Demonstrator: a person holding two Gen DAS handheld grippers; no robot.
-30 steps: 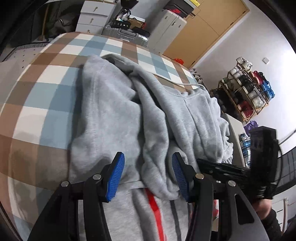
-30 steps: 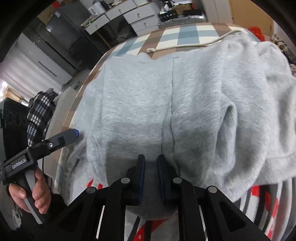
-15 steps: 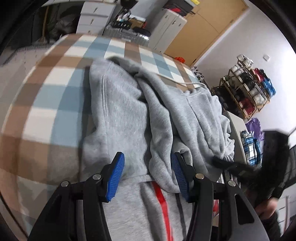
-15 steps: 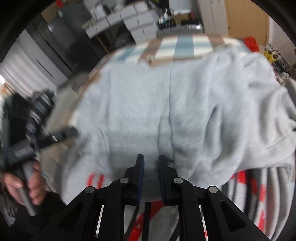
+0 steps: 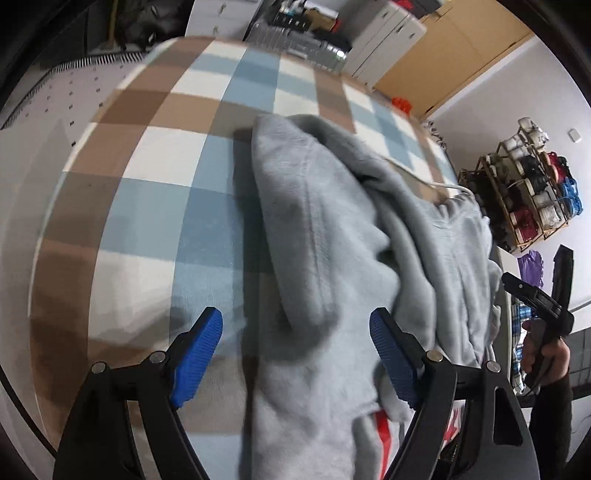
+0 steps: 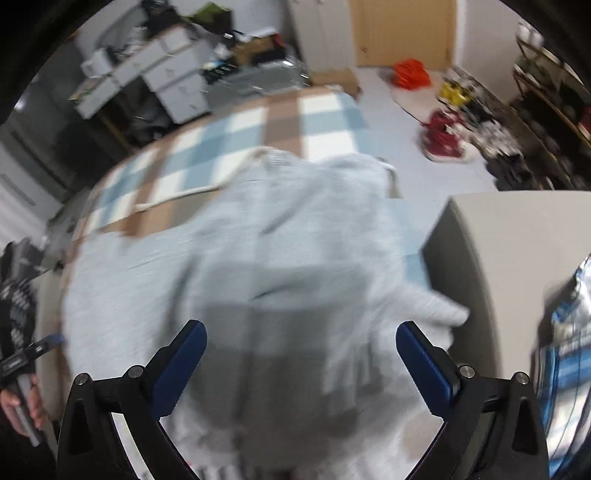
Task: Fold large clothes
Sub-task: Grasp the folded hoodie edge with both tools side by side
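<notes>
A large grey hoodie (image 5: 332, 258) lies bunched on a checked blue, brown and white blanket (image 5: 166, 166); a red stripe (image 5: 382, 435) shows at its near edge. My left gripper (image 5: 295, 354) is open above the near part of the hoodie, holding nothing. My right gripper (image 6: 301, 363) is open wide over the hoodie (image 6: 288, 251), which is blurred in the right wrist view. The white drawstring (image 6: 177, 197) lies across the blanket (image 6: 229, 136). The right gripper also shows at the right edge of the left wrist view (image 5: 535, 299), in a hand.
A shoe rack (image 5: 524, 184) stands at the right. White drawers (image 6: 162, 77) and a wooden door (image 6: 402, 33) are at the back. A white box or table edge (image 6: 498, 258) is right of the bed. Red and yellow items (image 6: 443, 136) lie on the floor.
The right gripper has opened and let go of the hoodie, pulling back fast. The left gripper has opened wider and shifted left. The hoodie now lies folded narrower on the blanket.
</notes>
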